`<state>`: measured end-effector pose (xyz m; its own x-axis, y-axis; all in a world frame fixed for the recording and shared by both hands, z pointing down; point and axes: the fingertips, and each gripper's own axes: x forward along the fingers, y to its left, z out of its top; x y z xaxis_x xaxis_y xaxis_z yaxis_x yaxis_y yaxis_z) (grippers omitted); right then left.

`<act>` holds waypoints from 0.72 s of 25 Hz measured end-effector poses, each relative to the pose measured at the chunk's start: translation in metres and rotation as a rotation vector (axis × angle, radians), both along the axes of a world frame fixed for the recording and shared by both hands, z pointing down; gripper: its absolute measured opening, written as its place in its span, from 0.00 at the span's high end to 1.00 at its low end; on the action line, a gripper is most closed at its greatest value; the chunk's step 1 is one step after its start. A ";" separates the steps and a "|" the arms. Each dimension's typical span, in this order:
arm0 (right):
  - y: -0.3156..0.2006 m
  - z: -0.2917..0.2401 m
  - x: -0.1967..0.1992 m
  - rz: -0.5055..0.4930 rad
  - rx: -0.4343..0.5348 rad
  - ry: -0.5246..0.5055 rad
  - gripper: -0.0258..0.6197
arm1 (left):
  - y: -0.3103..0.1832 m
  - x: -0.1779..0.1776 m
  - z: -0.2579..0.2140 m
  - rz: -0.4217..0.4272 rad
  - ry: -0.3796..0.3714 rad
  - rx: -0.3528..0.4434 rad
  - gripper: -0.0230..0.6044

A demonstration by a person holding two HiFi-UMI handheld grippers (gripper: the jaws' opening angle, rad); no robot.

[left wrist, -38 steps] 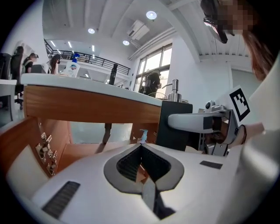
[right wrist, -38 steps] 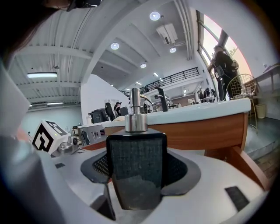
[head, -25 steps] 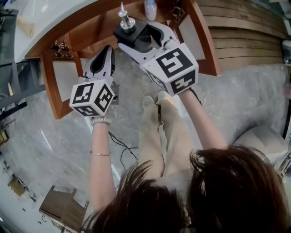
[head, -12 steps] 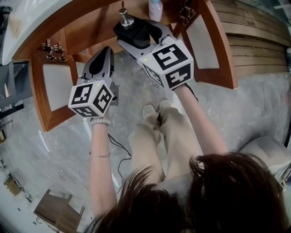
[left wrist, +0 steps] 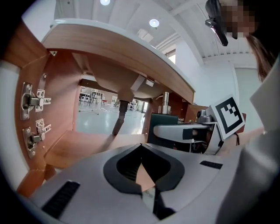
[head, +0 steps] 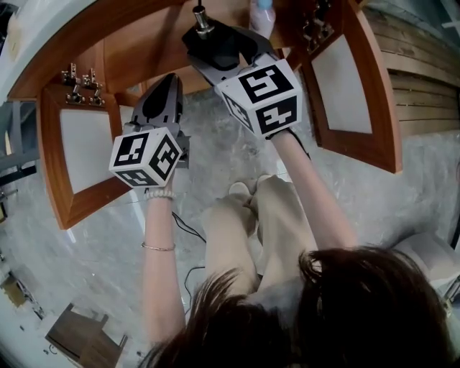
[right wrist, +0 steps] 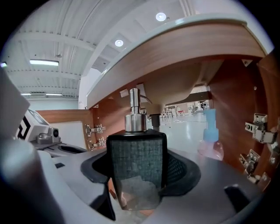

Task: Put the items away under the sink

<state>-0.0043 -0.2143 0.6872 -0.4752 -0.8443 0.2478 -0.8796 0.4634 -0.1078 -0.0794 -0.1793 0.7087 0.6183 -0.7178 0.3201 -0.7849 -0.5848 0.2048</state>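
Wooden cabinet doors (head: 352, 86) are standing open beneath the sink (right wrist: 175, 83), with a blue-capped bottle (right wrist: 210, 140) sitting inside at the right. The right claw (head: 219, 39) is gripping a black soap dispenser (right wrist: 137, 162) upright between its widely spread jaws, at the cabinet's mouth. The left claw (left wrist: 141, 146) is hanging beside it with jaws closed together, holding nothing.

The right gripper (head: 215, 54) and the left gripper (head: 169, 77) are sinking together toward the cupboard (head: 136, 54). The dispenser (head: 214, 42) between the right jaws is passing under its top edge, nearing the bottle (head: 261, 17) ahead of them.
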 end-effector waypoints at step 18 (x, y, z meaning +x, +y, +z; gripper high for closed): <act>-0.066 0.024 -0.003 0.035 0.105 0.003 0.46 | -0.066 0.008 0.021 -0.001 0.014 0.085 0.96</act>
<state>-0.0074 -0.2803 0.7108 -0.4440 -0.8819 0.1586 -0.8958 0.4407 -0.0571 -0.0715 -0.2454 0.7298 0.6216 -0.7425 0.2496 -0.7829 -0.5998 0.1655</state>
